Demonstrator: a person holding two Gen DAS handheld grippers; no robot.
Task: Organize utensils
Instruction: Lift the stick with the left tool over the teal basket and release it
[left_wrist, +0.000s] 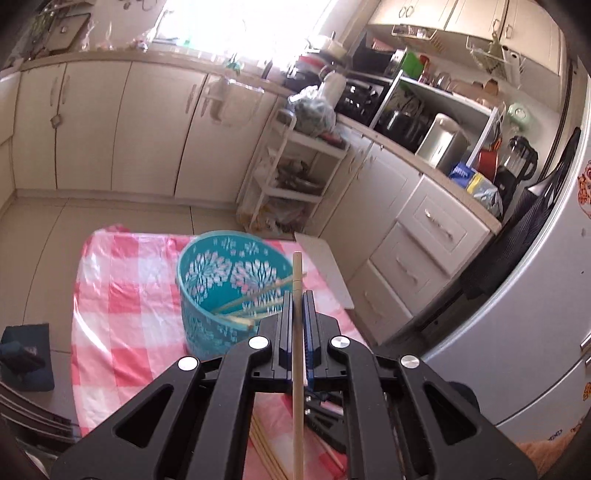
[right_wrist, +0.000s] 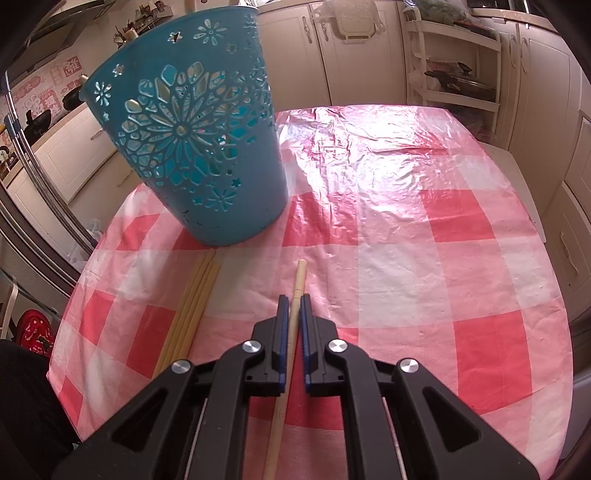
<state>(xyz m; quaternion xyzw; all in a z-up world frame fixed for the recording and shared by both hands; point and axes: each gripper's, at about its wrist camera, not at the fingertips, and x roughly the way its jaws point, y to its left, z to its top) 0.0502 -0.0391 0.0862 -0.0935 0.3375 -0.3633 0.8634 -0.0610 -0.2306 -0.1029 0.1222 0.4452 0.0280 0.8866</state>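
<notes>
Left wrist view: the left gripper (left_wrist: 297, 299) is clamped on a single wooden chopstick (left_wrist: 297, 332), which runs straight up between the blue pads and projects past the fingertips. Just beyond it stands a teal perforated basket (left_wrist: 199, 295) on a pink-and-white checked tablecloth (left_wrist: 122, 288); several chopsticks (left_wrist: 258, 293) lie slanted inside the basket, their ends resting on its near rim. More loose sticks (left_wrist: 266, 450) lie on the cloth below the gripper body.

Right wrist view: the right gripper (right_wrist: 292, 306) is closed around another chopstick (right_wrist: 295, 295), whose tip extends forward low over the tablecloth (right_wrist: 406, 258); contact with the cloth cannot be determined. A bundle of pale yellow chopsticks (right_wrist: 192, 306) lies flat to the left, its far end touching the basket (right_wrist: 192, 147) base. White kitchen cabinets (right_wrist: 535, 110) stand behind the table.
</notes>
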